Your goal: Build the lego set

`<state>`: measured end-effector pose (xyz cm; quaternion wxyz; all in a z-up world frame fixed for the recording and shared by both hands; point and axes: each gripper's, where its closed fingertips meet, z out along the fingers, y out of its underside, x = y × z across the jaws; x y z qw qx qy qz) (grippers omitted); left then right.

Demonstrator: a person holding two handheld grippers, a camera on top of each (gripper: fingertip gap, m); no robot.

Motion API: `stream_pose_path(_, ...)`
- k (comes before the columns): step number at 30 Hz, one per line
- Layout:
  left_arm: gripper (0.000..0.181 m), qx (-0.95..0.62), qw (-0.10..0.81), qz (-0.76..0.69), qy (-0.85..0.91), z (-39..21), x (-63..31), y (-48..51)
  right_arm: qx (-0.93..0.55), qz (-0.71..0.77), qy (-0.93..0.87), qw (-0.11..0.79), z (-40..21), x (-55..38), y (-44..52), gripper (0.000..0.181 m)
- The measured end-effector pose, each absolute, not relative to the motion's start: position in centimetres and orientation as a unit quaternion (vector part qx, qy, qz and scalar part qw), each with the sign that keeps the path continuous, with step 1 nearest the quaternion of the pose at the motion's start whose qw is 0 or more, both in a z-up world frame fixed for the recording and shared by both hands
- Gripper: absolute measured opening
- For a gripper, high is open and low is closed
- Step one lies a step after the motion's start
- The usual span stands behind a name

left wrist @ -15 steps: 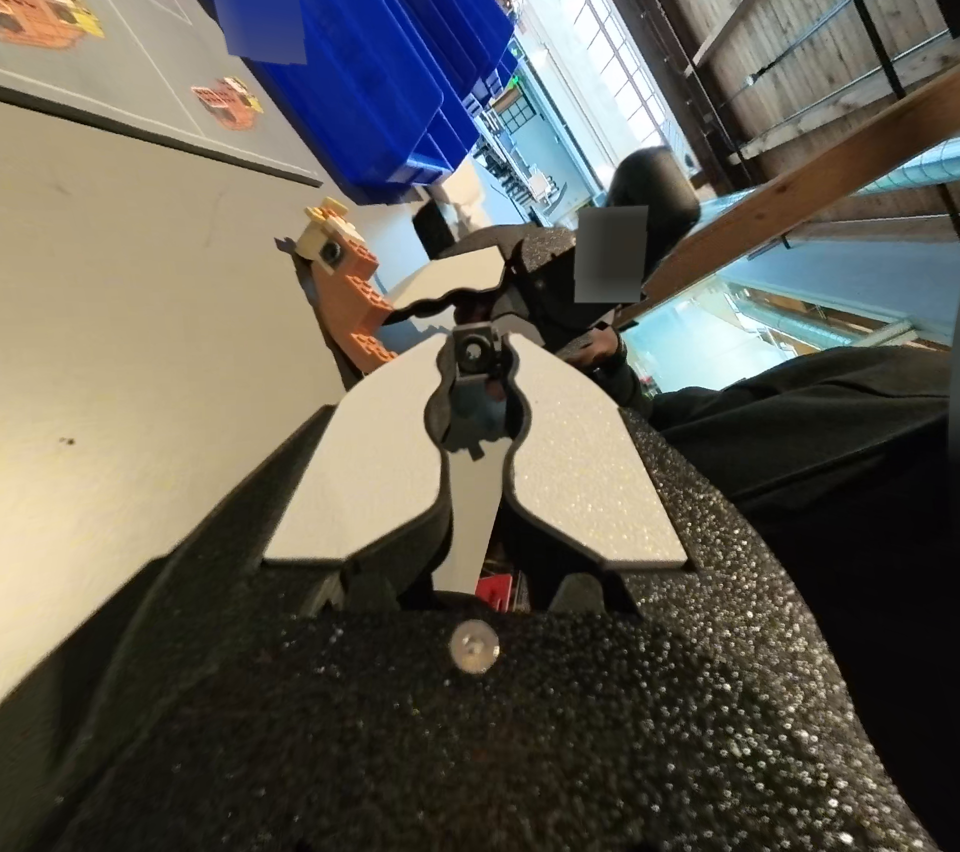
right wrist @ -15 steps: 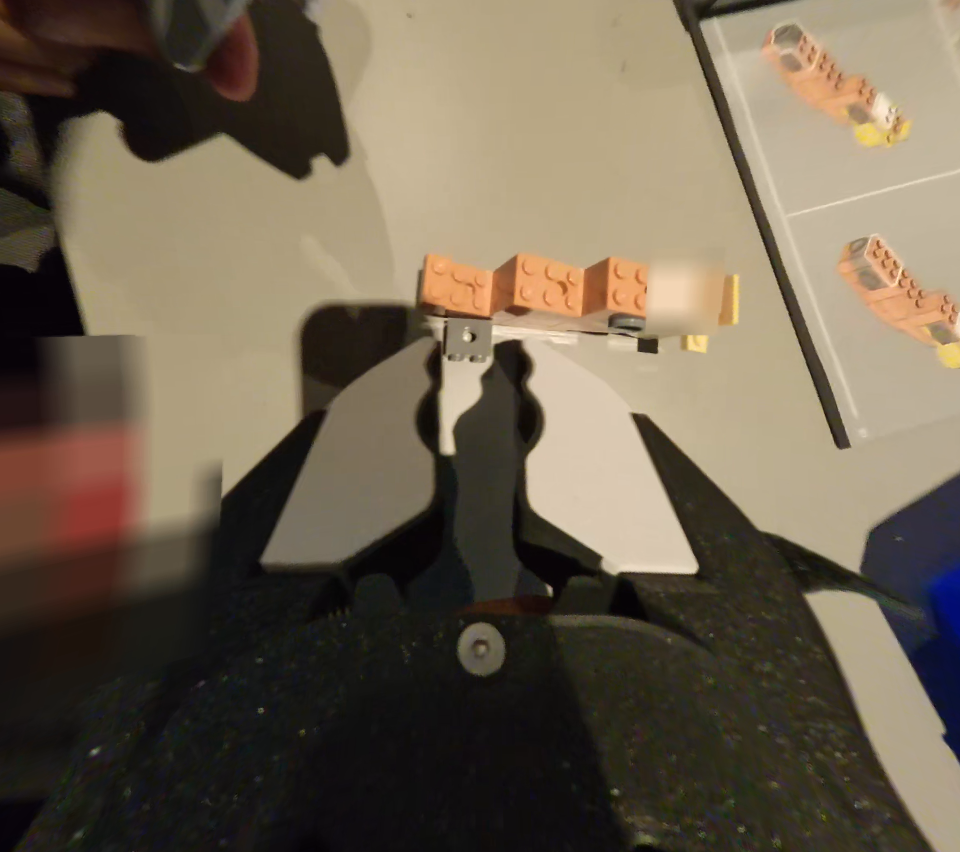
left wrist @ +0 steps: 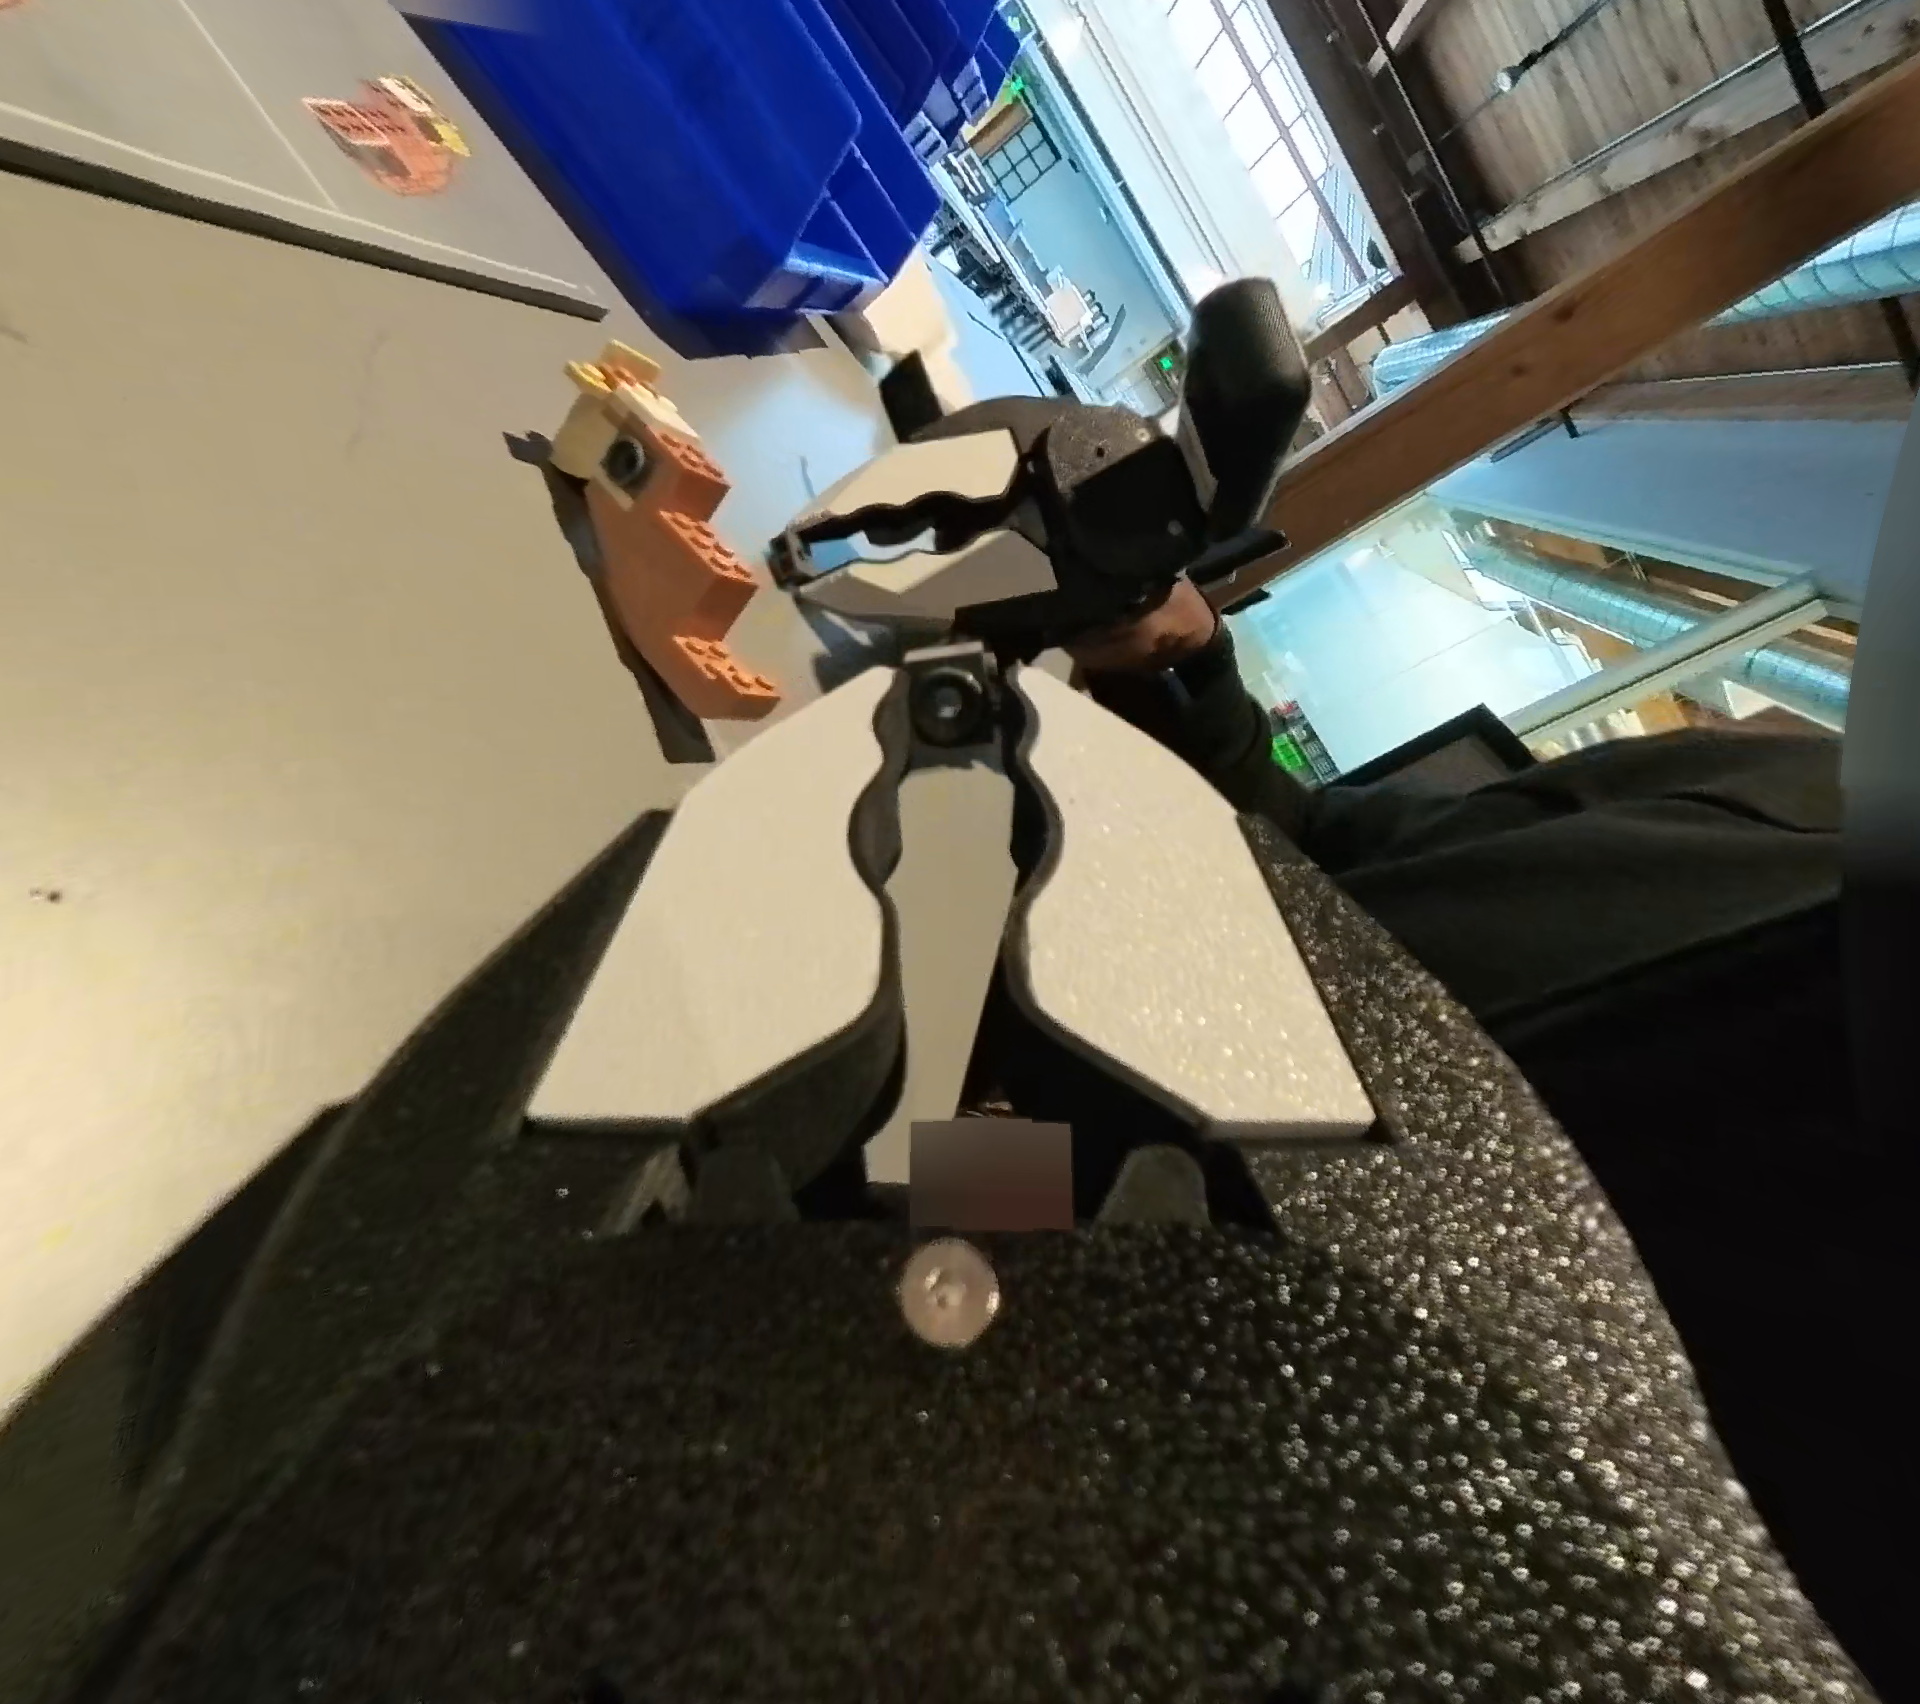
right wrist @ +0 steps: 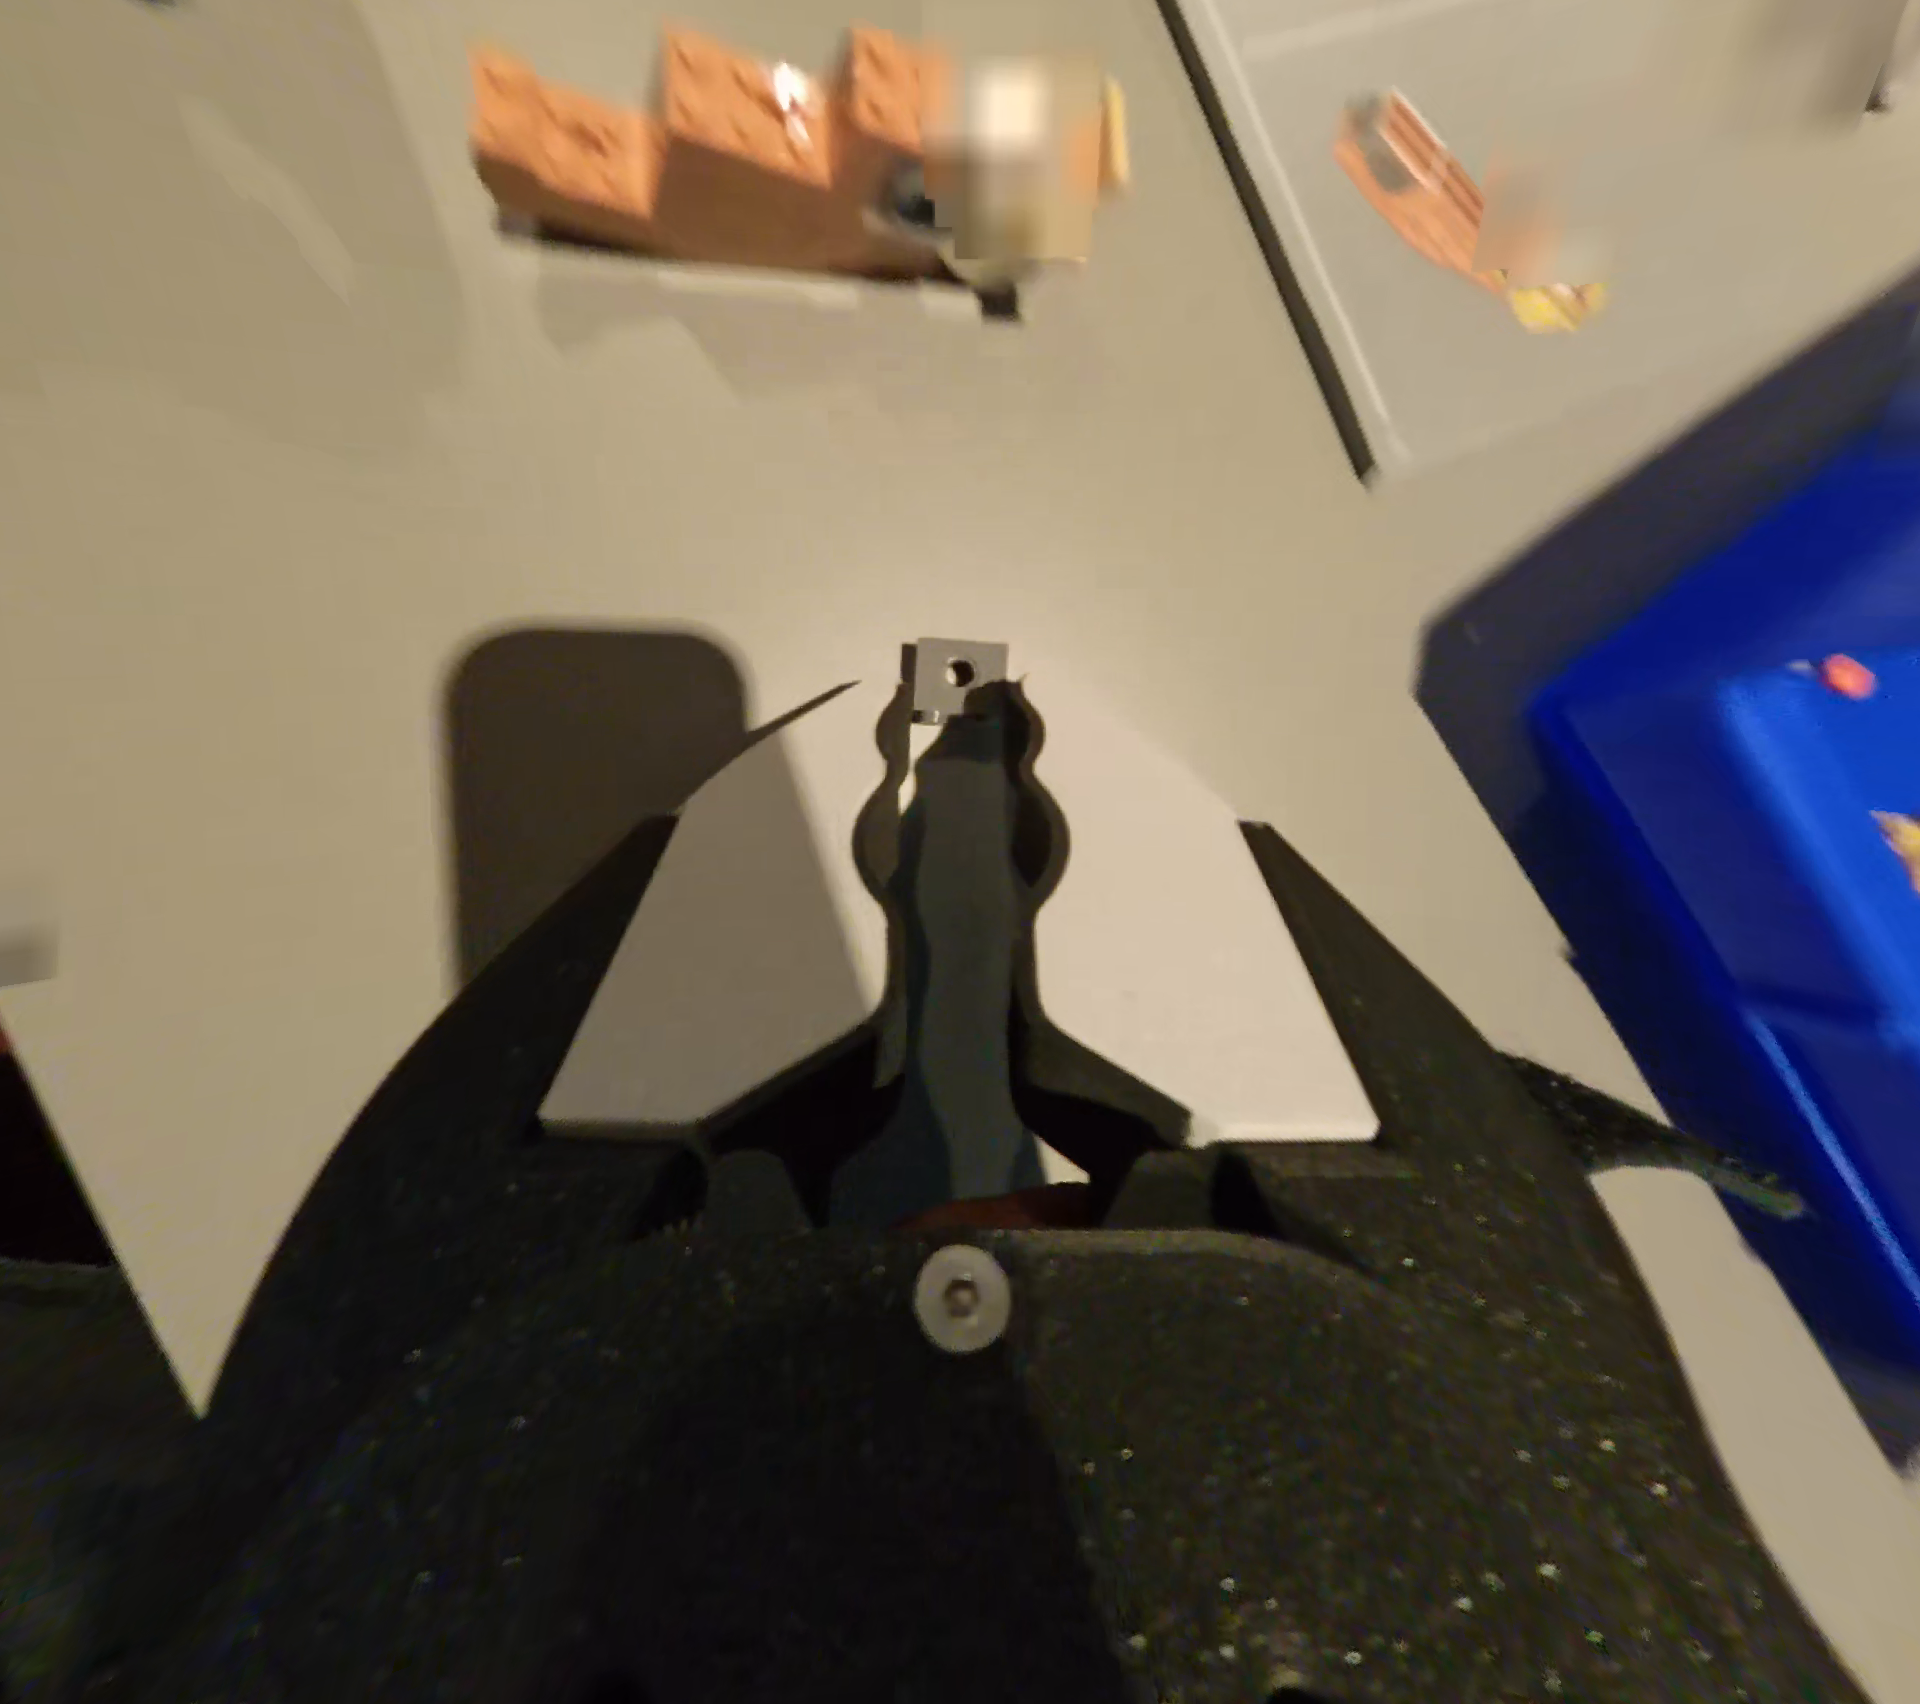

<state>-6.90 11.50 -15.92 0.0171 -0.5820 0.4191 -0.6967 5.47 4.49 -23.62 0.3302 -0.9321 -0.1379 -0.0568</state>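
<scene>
An orange stepped lego model (right wrist: pixel 727 148) with a pale head end lies on the grey table. It also shows in the left wrist view (left wrist: pixel 675 574). My right gripper (right wrist: pixel 956 704) is shut on a small grey brick with a round hole (right wrist: pixel 956 678) and holds it well short of the model. In the left wrist view the right gripper (left wrist: pixel 795 558) sits just right of the model. My left gripper (left wrist: pixel 945 667) is shut on a small dark grey piece with a round hole (left wrist: pixel 945 704), below and to the right of the model.
A grey instruction sheet (right wrist: pixel 1403 44) with pictures of the model lies to the right of it, and also shows in the left wrist view (left wrist: pixel 208 75). Blue bins (right wrist: pixel 1714 823) stand at the right, holding small parts. They also show behind the sheet in the left wrist view (left wrist: pixel 675 44).
My right gripper has pulled back from the model's edge with the grey brick still in it. The left gripper still holds its dark piece in much the same place.
</scene>
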Motion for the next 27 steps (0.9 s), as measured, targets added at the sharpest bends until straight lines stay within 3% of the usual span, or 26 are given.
stream_pose_path(4, 0.016, -0.583, -0.001, -0.699, 0.414, -16.0, -7.0, 11.6, -0.920, -0.077, -0.141, 0.359, -22.4, 6.2, 2.8, 0.026)
stream_pose_path(16, 0.016, -0.546, -0.036, -0.690, 0.474, -15.3, -6.0, 8.4, -0.873, -0.070, -0.126, 0.466, -20.1, 5.1, -1.2, 0.023)
stream_pose_path(27, 0.015, -0.494, -0.068, -0.605, 0.620, -15.8, -4.5, 5.4, -0.722, -0.135, -0.459, 0.500, -15.8, -2.0, 4.9, 0.019)
